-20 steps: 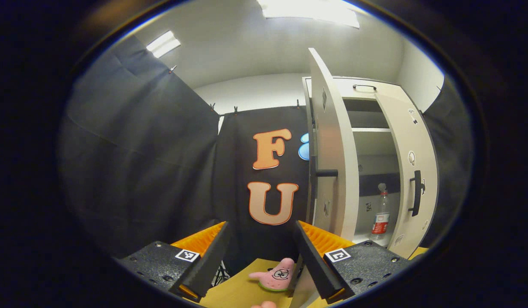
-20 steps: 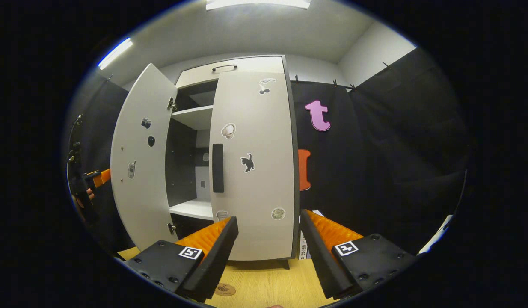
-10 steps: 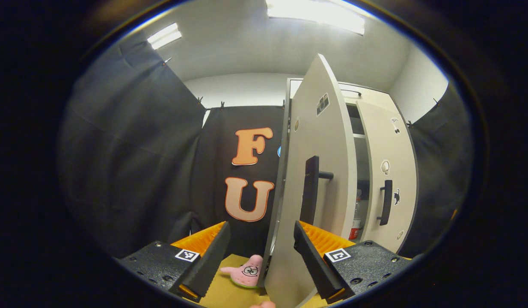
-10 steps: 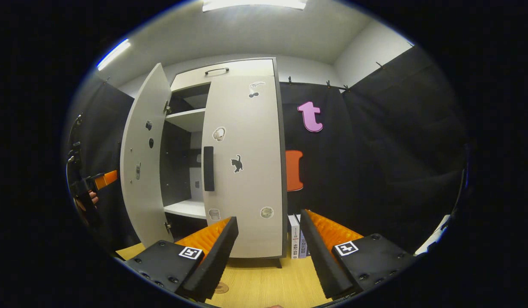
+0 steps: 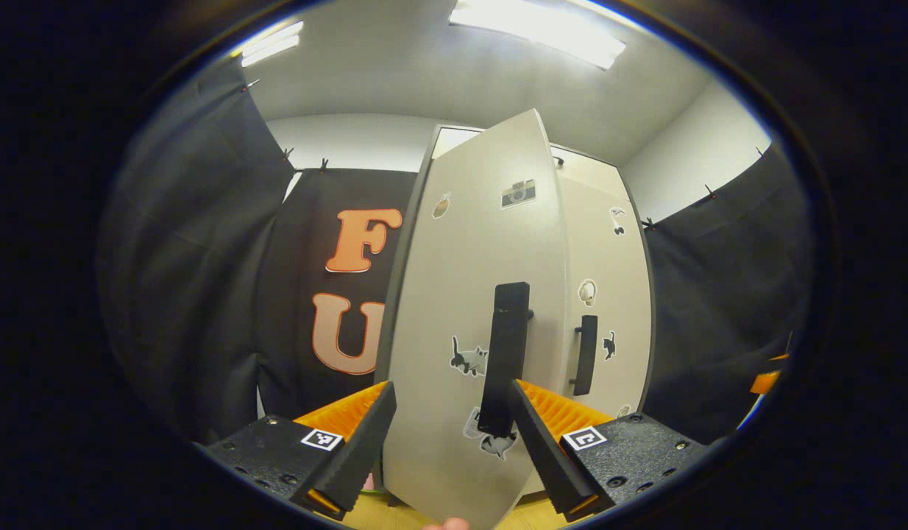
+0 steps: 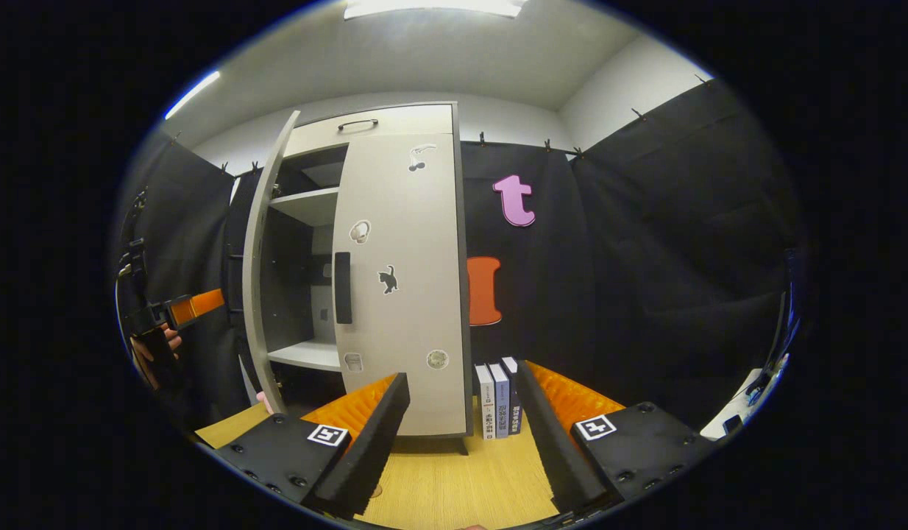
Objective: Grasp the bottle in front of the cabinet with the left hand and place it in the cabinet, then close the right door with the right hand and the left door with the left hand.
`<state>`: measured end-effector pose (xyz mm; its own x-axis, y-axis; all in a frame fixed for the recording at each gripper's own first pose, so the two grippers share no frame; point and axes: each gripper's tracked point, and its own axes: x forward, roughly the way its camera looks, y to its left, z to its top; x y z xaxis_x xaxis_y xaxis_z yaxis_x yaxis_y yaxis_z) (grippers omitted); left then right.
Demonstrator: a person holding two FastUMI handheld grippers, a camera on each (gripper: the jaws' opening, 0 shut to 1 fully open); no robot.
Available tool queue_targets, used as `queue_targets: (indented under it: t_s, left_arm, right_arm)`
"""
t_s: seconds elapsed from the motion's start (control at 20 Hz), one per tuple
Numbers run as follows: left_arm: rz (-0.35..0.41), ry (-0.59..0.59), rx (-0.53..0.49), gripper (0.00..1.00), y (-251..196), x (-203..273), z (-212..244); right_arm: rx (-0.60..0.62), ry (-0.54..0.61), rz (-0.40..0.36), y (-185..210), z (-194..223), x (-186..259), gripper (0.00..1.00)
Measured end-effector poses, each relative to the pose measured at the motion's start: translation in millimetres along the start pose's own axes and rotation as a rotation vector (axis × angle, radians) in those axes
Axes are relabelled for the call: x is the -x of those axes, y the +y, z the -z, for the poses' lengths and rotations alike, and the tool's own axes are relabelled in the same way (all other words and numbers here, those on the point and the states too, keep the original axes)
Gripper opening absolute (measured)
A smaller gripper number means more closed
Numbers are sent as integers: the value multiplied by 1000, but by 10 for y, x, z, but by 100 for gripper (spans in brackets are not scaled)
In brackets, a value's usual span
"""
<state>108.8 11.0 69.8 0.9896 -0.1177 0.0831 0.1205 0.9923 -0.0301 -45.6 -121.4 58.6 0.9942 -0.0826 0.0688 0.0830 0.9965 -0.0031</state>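
Observation:
The pale cabinet's left door (image 5: 461, 294) stands half swung in, right in front of my left gripper (image 5: 450, 434). That gripper is open, and the door's black handle (image 5: 504, 357) rises just beyond its right finger, untouched. The left door hides the cabinet's inside and the bottle. The right door (image 6: 402, 280) lies flat against the cabinet, with its handle (image 6: 342, 287) on its left side. From the right gripper view the left door (image 6: 257, 294) shows edge-on and ajar, with shelves (image 6: 307, 206) behind it. My right gripper (image 6: 461, 434) hangs open before the right door, apart from it.
Three books (image 6: 498, 397) stand upright on the wooden tabletop (image 6: 454, 478), to the right of the cabinet. A hand holds the left gripper (image 6: 193, 305) at the far left of the right gripper view. Black cloth walls close in on both sides.
The left door has swung a long way toward shut, covering the bottle and shelves. My left gripper came round to its front face. The right gripper drew back and rightward, bringing the books into view.

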Motion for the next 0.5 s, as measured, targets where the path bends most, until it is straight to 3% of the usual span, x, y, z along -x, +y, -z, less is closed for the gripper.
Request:
queue_targets:
  t_s: [0.25, 0.5]
  left_arm:
    - [61, 15, -5, 94, -324, -256, 96]
    - [48, 53, -12, 94, -337, -499, 340]
  right_arm:
    - [3, 7, 35, -125, 24, 87, 96]
    - [6, 5, 74, -261, 19, 100, 96]
